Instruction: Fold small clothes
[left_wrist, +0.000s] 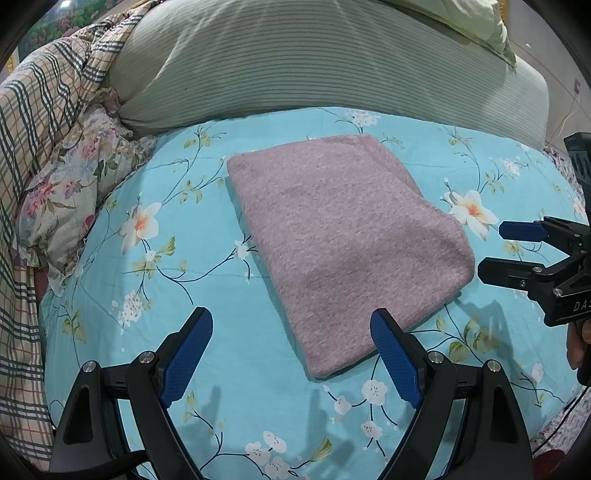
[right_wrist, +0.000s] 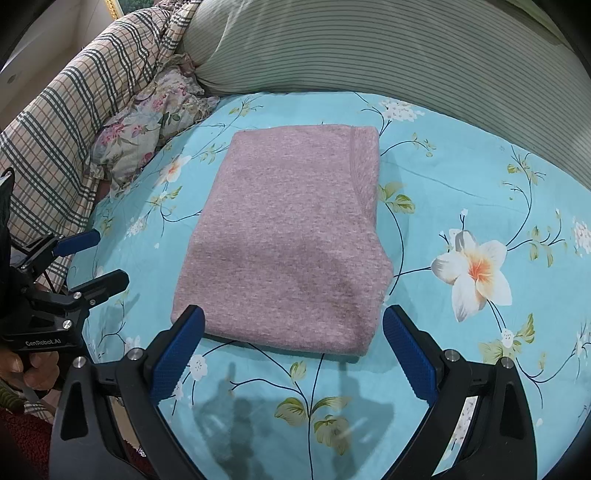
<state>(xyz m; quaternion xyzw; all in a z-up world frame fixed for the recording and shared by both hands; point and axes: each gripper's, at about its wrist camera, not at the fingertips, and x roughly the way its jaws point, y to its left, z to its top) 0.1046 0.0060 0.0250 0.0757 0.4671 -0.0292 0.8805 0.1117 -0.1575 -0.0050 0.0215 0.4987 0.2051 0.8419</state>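
Both claws, left (left_wrist: 291, 334) and right (right_wrist: 293, 330), spread empty before folded mauve garment (right_wrist: 284, 236), underlayers hidden.

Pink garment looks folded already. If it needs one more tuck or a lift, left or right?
Right, probably. The right hand-held gripper, open, squarely faces the pink garment's near edge; the left hand-held gripper, also open, meets only a corner.

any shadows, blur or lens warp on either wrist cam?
Left wrist: sharp; fisheye bows the turquoise floral bedsheet; dark vignette in corners; gripper shadows on the sheet below the folded mauve knit garment. Right wrist: same warp; darker jaw shadows in the foreground, faint shading on the garment; no glare.
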